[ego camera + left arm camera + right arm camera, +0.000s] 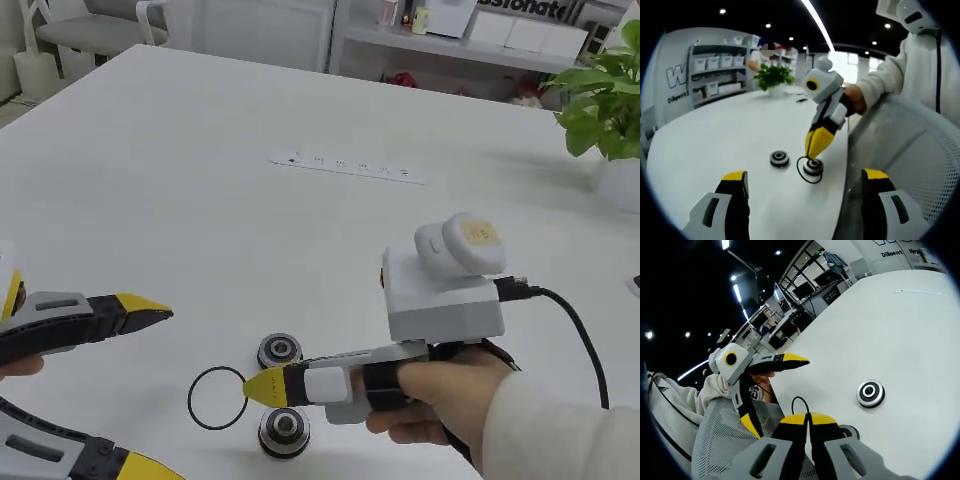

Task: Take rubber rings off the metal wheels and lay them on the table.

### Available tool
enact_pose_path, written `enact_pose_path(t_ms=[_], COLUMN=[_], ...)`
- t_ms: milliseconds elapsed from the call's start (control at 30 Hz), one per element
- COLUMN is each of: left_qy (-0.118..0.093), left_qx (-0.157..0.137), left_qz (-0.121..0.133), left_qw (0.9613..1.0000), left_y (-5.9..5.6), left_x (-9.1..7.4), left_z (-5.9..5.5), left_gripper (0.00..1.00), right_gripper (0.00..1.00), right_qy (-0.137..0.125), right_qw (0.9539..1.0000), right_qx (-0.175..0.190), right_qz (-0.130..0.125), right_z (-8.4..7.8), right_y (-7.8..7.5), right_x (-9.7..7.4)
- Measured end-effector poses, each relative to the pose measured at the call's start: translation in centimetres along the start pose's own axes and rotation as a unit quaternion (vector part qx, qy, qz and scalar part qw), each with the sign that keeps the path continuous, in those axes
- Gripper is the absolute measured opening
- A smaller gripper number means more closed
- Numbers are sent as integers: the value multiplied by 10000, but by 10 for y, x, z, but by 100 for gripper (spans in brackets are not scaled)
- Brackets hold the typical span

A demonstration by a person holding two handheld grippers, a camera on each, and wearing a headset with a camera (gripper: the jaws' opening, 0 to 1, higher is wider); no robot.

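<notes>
Two small metal wheels with dark rims, the far wheel [279,350] and the near wheel [284,430], sit on the white table [200,200] close to its front edge. My right gripper [258,387] points left between them, shut on the edge of a thin black rubber ring [215,398] that lies free of both wheels. In the right gripper view, the ring [799,402] loops up from the shut yellow tips [808,419], with one wheel [870,392] beyond. My left gripper [170,395] stands open at the left, its jaws either side of the ring [810,176].
A white power strip [345,167] lies farther back on the table. A potted plant [605,100] stands at the far right corner. A black cable [585,345] trails from the right gripper. Shelves and a chair stand beyond the table.
</notes>
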State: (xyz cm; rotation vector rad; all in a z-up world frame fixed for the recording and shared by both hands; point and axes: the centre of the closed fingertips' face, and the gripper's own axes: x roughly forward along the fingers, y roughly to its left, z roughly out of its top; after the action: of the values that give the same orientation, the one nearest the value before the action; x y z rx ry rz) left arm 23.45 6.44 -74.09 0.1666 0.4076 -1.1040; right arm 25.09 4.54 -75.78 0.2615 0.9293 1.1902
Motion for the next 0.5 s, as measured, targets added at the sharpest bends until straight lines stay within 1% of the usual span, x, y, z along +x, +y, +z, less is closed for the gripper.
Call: enact_pose_path(t_ms=[100, 200, 433, 500], left_qy=[-12, -1, 13, 13], left_qx=[-11, -8, -17, -17], left_qz=[-11, -23, -56, -61], left_qw=[10000, 10000, 10000, 10000], left_y=[0, -1, -2, -2], left_x=[0, 1, 1, 1], left_z=[0, 0, -1, -1], left_gripper=[95, 95, 95, 95], right_gripper=[0, 0, 0, 0], right_qy=[18, 84, 136, 187], right_qw=[10000, 9998, 9994, 9990], right_qx=[81, 101, 208, 202], right_qz=[-28, -116, -244, -341], right_z=[-1, -4, -7, -9], right_y=[-3, -8, -18, -23], right_x=[5, 10, 19, 22])
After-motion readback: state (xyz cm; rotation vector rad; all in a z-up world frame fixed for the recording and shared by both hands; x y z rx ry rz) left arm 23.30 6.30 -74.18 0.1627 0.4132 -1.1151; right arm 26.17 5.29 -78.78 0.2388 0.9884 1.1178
